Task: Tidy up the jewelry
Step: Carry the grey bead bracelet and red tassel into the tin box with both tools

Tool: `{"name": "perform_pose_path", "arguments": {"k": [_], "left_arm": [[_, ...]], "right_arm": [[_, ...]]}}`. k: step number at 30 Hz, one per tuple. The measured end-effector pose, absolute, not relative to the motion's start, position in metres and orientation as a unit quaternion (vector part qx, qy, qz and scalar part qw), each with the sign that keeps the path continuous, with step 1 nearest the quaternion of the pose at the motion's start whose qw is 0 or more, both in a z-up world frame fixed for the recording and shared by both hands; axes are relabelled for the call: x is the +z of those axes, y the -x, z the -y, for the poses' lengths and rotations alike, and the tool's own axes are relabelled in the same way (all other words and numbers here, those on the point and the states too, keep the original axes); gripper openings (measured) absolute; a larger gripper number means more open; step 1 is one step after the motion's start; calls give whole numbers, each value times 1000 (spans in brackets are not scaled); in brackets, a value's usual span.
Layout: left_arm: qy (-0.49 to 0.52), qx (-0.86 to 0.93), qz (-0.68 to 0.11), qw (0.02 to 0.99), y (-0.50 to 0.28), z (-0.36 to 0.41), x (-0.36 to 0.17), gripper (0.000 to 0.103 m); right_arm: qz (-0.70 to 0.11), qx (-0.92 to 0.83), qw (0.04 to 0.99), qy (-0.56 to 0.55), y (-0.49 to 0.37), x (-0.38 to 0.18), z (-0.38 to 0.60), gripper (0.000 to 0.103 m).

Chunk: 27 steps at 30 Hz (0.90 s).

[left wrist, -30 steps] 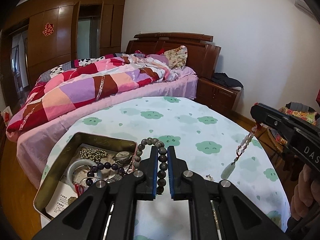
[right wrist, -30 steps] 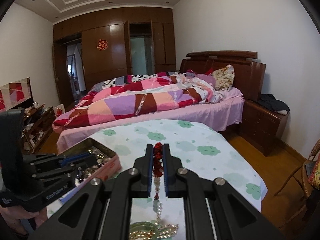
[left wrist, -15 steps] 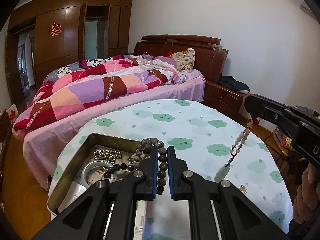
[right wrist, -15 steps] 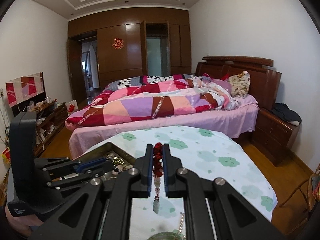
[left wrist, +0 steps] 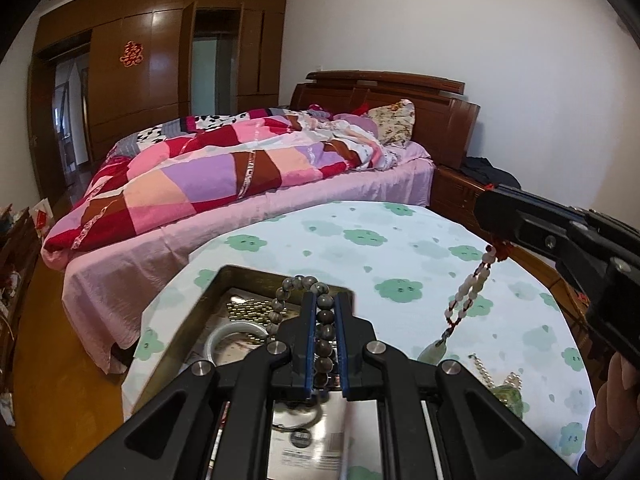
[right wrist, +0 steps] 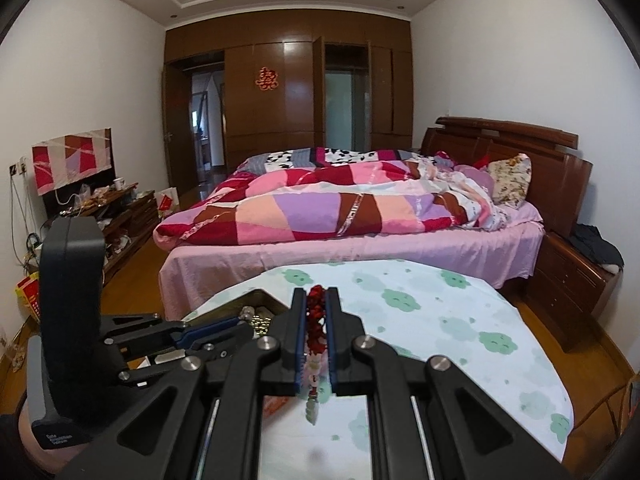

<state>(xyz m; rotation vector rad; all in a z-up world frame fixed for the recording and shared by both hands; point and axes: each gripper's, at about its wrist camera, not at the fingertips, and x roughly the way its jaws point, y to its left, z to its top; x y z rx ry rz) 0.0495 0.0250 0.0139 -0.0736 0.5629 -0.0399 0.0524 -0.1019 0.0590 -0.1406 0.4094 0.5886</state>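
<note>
My left gripper (left wrist: 323, 304) is shut on a bracelet of dark round beads (left wrist: 325, 328) and holds it above the open metal tin (left wrist: 200, 300). The tin holds a white bangle (left wrist: 236, 336) and gold beads (left wrist: 248, 310). My right gripper (right wrist: 316, 300) is shut on the red knot of a pale bead necklace (right wrist: 314, 376) with a green pendant, which hangs above the table (left wrist: 400, 240). From the left wrist the right gripper (left wrist: 486, 216) shows at the right with the necklace (left wrist: 468, 296) hanging. The left gripper (right wrist: 236, 326) shows at left over the tin (right wrist: 256, 296).
The round table wears a white cloth with green cloud prints. More pearls and a green piece (left wrist: 500, 388) lie on the cloth near the front right. A bed with a patchwork quilt (left wrist: 240, 168) stands behind the table, a nightstand (right wrist: 568, 280) to its right.
Both grippers have risen and tilted up, with the view turning left. The necklace now hangs free above the cloth. The bracelet stays clamped over the tin.
</note>
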Motion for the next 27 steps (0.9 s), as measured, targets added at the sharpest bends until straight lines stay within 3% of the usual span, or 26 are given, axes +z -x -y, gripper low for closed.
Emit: {"name": "perform_pose_path", "arguments": {"k": [12, 27], "left_arm": [[65, 27, -283, 956, -53, -80, 9, 8], [62, 25, -307, 950, -50, -85, -8, 8]], "right_arm": [[-202, 320, 921, 91, -51, 58, 69, 11], [-230, 349, 904, 93, -48, 42, 49, 11]]}}
